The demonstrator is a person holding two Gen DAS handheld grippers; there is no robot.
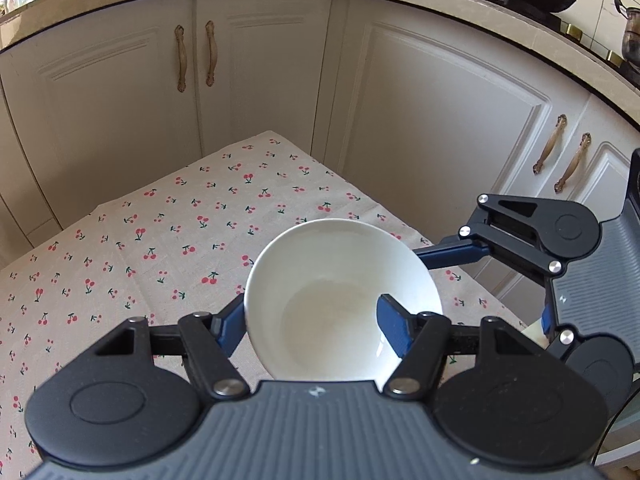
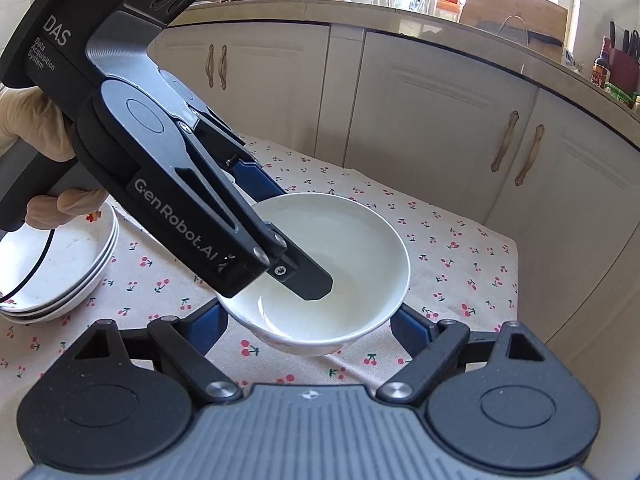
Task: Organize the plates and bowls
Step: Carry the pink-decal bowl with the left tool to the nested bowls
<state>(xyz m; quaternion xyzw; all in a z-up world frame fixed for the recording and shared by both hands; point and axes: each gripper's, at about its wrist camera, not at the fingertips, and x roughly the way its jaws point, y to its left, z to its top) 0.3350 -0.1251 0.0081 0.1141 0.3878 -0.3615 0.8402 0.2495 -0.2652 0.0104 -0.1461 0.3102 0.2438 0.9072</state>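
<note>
Left gripper (image 1: pixel 316 330) jaws pinching white bowl (image 1: pixel 340 300) by its rim, one finger inside, one outside; bowl held tilted above the tabletop (image 1: pixel 140 240). Right gripper (image 2: pixel 308 326) jaws spread wide, one on each side of the same bowl low down; contact cannot be told. Stack of white plates (image 2: pixel 60 272) well left of right jaws, on cherry-print cloth. Gloved hand (image 2: pixel 36 128) holds left gripper. Cabinets (image 1: pixel 260 72) beyond.
</note>
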